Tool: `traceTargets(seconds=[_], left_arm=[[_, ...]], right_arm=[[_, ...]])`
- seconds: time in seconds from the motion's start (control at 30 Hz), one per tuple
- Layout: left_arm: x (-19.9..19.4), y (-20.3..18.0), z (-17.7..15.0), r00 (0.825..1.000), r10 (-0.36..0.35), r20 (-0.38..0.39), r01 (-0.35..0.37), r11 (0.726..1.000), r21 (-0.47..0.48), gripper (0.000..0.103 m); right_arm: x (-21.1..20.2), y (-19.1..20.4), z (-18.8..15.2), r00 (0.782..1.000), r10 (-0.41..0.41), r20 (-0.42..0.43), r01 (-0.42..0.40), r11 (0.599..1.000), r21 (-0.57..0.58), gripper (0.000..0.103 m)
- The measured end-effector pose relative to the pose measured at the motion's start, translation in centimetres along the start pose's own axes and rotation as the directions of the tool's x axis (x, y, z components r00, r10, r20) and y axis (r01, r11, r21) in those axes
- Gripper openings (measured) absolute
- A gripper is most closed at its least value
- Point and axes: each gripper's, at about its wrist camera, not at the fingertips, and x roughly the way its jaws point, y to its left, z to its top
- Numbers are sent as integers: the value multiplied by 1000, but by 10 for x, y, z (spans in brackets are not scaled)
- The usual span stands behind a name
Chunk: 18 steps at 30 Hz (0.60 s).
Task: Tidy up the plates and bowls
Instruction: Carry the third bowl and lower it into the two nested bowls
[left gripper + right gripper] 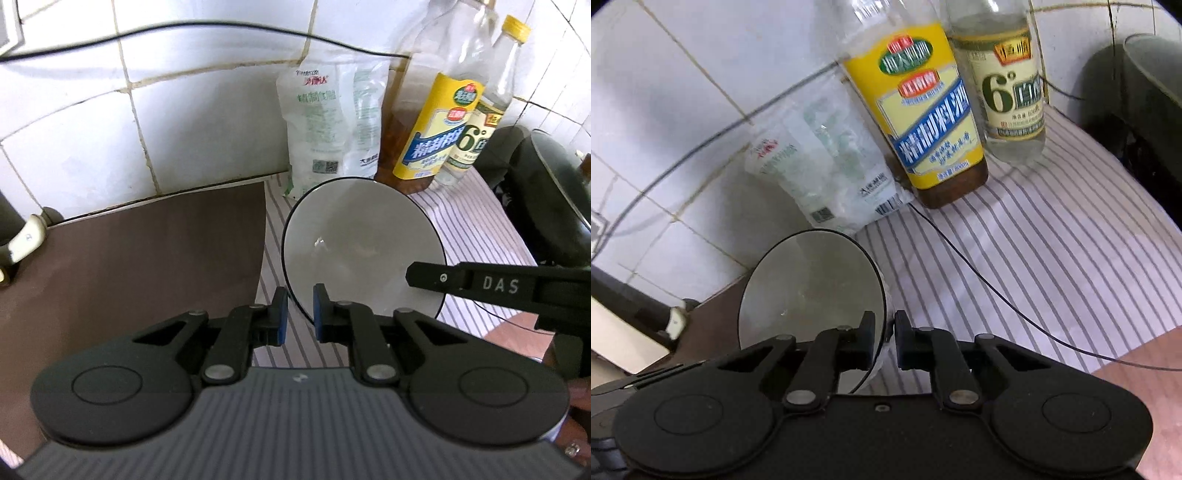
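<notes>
A white bowl with a thin black rim is tilted above the striped cloth. My left gripper has its blue-padded fingers on either side of the bowl's near rim, with a small gap showing, so the grip is unclear. My right gripper is shut on the bowl's right rim, one finger inside and one outside. The right gripper's finger shows in the left wrist view at the bowl's right edge.
A salt bag, a yellow-labelled cooking wine bottle and a vinegar bottle stand against the tiled wall. A dark pot sits at the right. A brown mat lies to the left. A thin black cable crosses the cloth.
</notes>
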Motion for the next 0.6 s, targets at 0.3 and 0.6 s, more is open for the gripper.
traceTargets(seconds=[0.3,0.6], left_arm=[[-56,-14,-12,1000,6,27,-7,1000,17,12],[-108,-45,-34,998,-33,47,31,999,32,12]], right_arm=[[-63,13,-15,995,67,78,-63,997,-48,15],[-132,-3,-38,987,97,131,-92,995,-47,16]])
